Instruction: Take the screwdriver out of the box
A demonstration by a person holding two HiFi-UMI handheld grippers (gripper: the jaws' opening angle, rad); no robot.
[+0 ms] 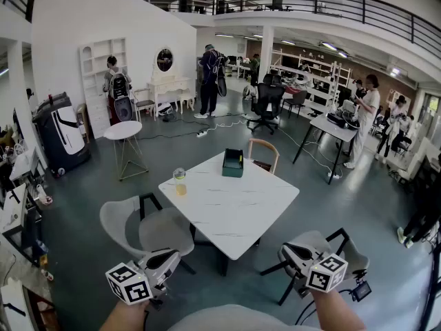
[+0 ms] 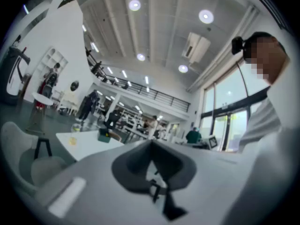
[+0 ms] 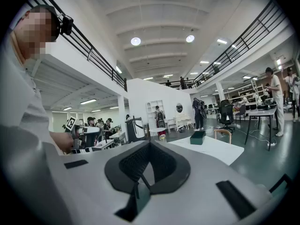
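The white desk [image 1: 234,212] fills the middle of my head view, corner-on and well apart from me, with a grey chair [image 1: 162,229] at its 8 o'clock side. My left gripper [image 1: 162,258] sits low at 7 o'clock and my right gripper [image 1: 298,251] at 5 o'clock. Both are held close to the body, forearms drawn in, noses pointed toward the desk. Each gripper's own view shows its jaws together with nothing between them. The dark green box [image 1: 233,163] stands at the desk's 12 o'clock edge. A glass [image 1: 180,182] of yellow drink stands toward 10 o'clock, well apart from the box. I cannot see the screwdriver from here; I take it to be lying inside the box. I expect it to be light, rigid and a little slick on the shaft. I would clamp the handle near its middle, where it is thickest, and lift straight up so the tip clears the box wall, since the box looks light enough to shift.
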